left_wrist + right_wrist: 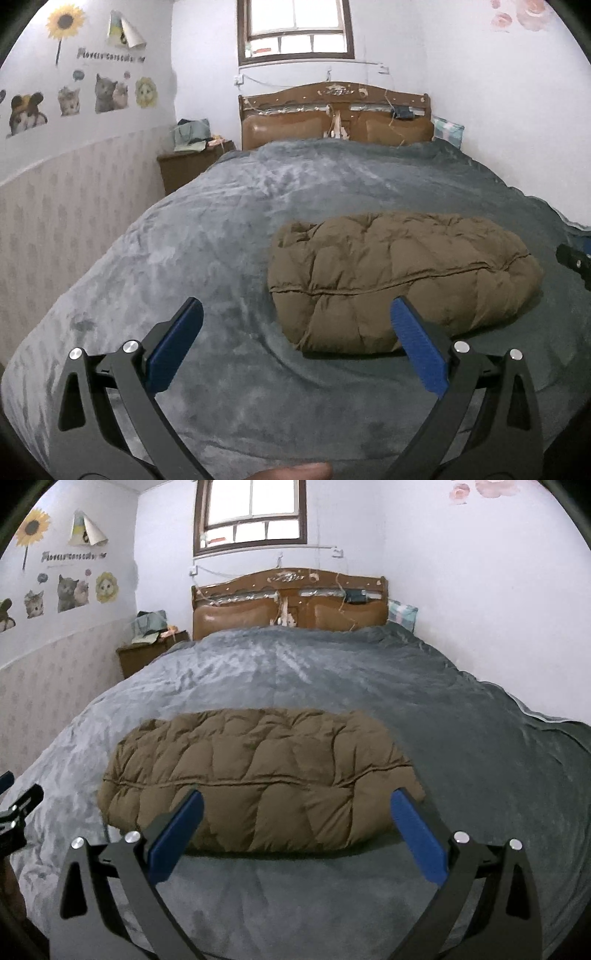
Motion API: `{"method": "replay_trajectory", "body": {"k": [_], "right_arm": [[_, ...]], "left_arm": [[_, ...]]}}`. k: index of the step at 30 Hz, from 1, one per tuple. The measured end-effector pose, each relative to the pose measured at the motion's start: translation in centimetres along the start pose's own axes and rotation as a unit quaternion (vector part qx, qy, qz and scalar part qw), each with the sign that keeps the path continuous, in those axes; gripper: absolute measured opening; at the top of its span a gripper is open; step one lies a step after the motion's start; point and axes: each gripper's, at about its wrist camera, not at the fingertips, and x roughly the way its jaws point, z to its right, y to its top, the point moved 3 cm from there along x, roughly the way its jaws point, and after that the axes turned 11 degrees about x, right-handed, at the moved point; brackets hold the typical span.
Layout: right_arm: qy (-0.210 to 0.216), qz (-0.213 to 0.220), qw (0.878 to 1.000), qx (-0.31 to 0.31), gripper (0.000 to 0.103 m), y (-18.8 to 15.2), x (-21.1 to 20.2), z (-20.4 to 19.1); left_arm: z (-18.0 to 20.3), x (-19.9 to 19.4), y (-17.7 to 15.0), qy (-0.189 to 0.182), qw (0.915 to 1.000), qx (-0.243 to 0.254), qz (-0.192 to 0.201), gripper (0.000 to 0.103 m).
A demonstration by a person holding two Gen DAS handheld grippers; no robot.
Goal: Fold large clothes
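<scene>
Our coat lies folded in a compact bundle on the near bed. Both tools, left and right, hover spread and empty; we judge folding nearly done.

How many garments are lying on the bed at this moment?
1. A single brown quilted jacket, folded into a bundle, lies on the grey blanket near the foot of the bed, just ahead of both open grippers. Anything under the blanket would be hidden.
</scene>
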Motion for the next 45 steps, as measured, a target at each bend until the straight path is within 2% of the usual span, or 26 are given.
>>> {"method": "replay_trajectory", "body": {"k": [6,14,26,34,45], "right_arm": [[-0.009,0.001,1.0,0.002,0.101,0.1,-0.3,0.3],[-0.017,-0.006,1.0,0.003,0.101,-0.1,0.2,0.5],[-0.008,-0.012,1.0,0.0,0.101,-0.4,0.4,0.1],[-0.006,-0.011,1.0,-0.003,0.101,-0.5,0.3,-0.1],[-0.008,-0.011,1.0,-0.001,0.101,-0.4,0.3,0.0]], "left_arm": [[-0.1,0.2,-0.1,0.023,0.9997,-0.009,-0.006,0.1],[0.1,-1.0,0.0,0.024,0.9995,-0.005,0.022,0.1],[-1.5,-0.1,-0.7,-0.001,0.9987,-0.051,-0.007,0.1],[-0.6,-0.6,-0.5,0.014,0.9994,-0.031,0.008,0.1],[-0.9,-0.4,-0.5,0.008,0.9993,-0.037,0.002,0.1]]}}
